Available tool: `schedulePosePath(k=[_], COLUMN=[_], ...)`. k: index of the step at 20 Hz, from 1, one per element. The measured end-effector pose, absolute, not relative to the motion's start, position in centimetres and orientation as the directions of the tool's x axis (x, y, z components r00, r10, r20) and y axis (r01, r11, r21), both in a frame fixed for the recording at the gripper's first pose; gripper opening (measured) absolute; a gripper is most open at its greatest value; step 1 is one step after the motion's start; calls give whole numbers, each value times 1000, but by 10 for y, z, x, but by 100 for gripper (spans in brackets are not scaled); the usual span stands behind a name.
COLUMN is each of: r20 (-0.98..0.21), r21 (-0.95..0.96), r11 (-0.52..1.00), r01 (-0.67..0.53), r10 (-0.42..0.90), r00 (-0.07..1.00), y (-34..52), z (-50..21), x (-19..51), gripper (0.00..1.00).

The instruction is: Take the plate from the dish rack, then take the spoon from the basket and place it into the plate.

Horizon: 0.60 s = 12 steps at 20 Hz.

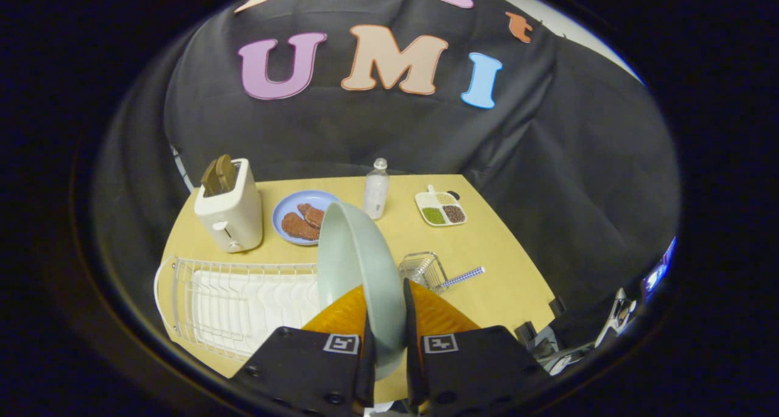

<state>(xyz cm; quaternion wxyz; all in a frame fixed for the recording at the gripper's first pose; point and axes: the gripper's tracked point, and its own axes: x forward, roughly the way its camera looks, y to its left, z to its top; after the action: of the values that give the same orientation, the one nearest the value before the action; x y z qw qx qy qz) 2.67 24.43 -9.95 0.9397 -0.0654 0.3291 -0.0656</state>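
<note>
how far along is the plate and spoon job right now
Done: the plate is out of the dish rack, held on edge above it. In hand: the tool is shut on the plate's rim. Left: set the plate on the table, then move the spoon from the basket onto it.

Lighting is even and moderately dim, falling from overhead: the tabletop (487,252) is evenly lit, the toaster (230,210) casts only a soft, short shadow, and the cloth wall stays dark with faint sheen on its folds. Fisheye distortion bows the tabletop edges and the rack (231,301). Focus is fair mid-scene; the plate (359,271) and tongs (387,344) close up look soft, without harsh glare.
</note>
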Motion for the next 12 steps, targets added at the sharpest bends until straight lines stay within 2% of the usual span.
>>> schedulePosePath(k=[6,12], r20=[-625,-701], r21=[-90,-53], r11=[987,988], r01=[135,143], r10=[-161,-138], r00=[763,699], y=[161,97], z=[-94,-153], x=[6,-26], gripper=[24,24])
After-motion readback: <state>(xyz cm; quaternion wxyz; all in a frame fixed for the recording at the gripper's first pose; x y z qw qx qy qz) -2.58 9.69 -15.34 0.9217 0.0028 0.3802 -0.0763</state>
